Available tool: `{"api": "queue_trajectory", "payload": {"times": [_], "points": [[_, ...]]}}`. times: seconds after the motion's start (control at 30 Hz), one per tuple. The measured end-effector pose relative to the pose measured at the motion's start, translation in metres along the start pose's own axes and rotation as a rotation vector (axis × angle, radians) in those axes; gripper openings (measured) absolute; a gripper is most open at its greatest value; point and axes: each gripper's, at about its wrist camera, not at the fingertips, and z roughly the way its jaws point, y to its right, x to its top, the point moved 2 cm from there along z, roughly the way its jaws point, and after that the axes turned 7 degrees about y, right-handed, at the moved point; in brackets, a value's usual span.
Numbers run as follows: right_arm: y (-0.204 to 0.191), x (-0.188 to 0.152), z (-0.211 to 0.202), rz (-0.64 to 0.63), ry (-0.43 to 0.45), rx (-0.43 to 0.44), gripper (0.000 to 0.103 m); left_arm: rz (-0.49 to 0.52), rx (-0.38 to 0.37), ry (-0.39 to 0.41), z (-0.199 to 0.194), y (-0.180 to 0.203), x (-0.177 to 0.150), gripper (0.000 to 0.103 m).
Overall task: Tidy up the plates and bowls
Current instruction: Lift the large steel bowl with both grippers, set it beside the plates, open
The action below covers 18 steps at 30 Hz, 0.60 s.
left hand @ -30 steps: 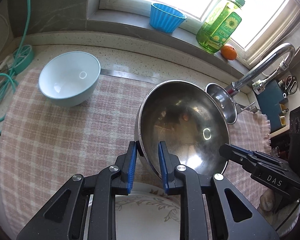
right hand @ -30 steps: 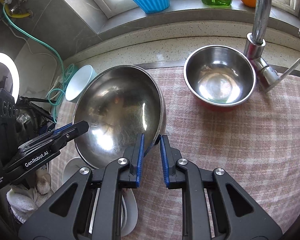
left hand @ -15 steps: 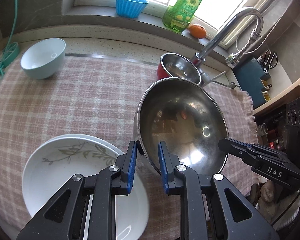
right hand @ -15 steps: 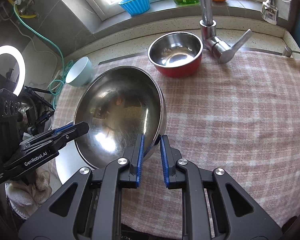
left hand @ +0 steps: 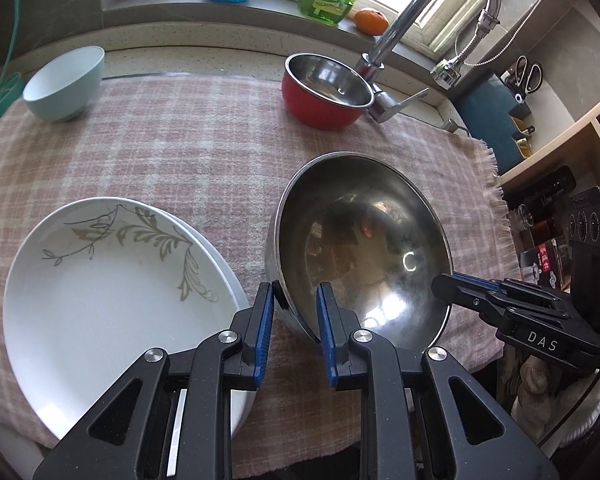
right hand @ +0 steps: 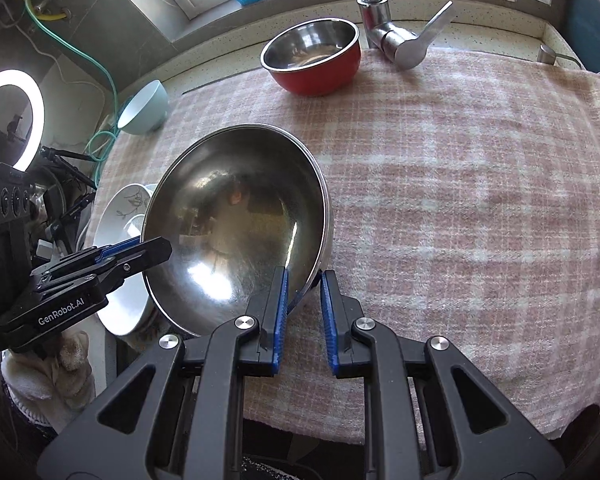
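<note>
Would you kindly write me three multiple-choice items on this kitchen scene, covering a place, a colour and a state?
1. Where is the small steel-lined bowl?
A. beside the tap
B. on the white plates
C. on the windowsill

2. What colour is that bowl's outside?
A. blue
B. red
C. green

3. How is the large stainless steel bowl held?
A. by one gripper
B. by both grippers
C. by neither

Answers:
1 A: the small steel-lined bowl sits by the tap.
2 B: its wall is red.
3 B: the left gripper and right gripper pinch opposite rims of the large stainless steel bowl.
</note>
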Motion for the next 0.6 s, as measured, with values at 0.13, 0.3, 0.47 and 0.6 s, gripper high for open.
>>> {"api": "queue_trajectory", "payload": {"times": [0.13, 0.3, 0.47, 0.6], "points": [[0.004, -0.006, 0.003, 0.016, -0.015, 0.002, 0.017, 0.009, 0.008, -0.017, 0.005, 0.003, -0.005, 0.020], [0.004, -0.010, 0.003, 0.012, -0.014, 0.002, 0.017, 0.014, 0.014, -0.029, 0.008, 0.004, -0.008, 0.020], [0.004, -0.013, 0.002, 0.014, -0.018, 0.004, 0.017, 0.023, 0.015, -0.035, 0.007, 0.004, -0.010, 0.020], [0.004, -0.013, 0.001, 0.018, -0.009, 0.013, 0.017, 0.021, 0.018, -0.042, 0.009, 0.003, -0.011, 0.020]]}}
